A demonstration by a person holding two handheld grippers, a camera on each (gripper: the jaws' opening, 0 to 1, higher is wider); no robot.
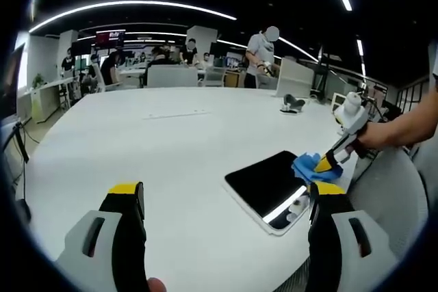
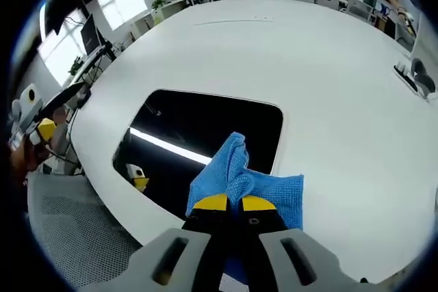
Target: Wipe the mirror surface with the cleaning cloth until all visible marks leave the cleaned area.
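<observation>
1. 1 flat rectangular dark mirror [image 2: 205, 138] lies near the near right edge of the large round white table [image 2: 328, 80].
2. 1 crumpled blue cleaning cloth [image 2: 243, 182] rests on the mirror's right end.
3. The right gripper [image 2: 230, 203] has its jaws closed, pinching the cloth.
4. The left gripper [image 1: 226, 200] hovers wide open, holding nothing.

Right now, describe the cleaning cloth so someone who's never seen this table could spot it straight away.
On the big white table, find the dark rectangular mirror lying flat near the edge. The cleaning cloth is bunched on the mirror's corner, pinched in the right gripper. It is bright blue and soft, against the black mirror and white tabletop.
</observation>
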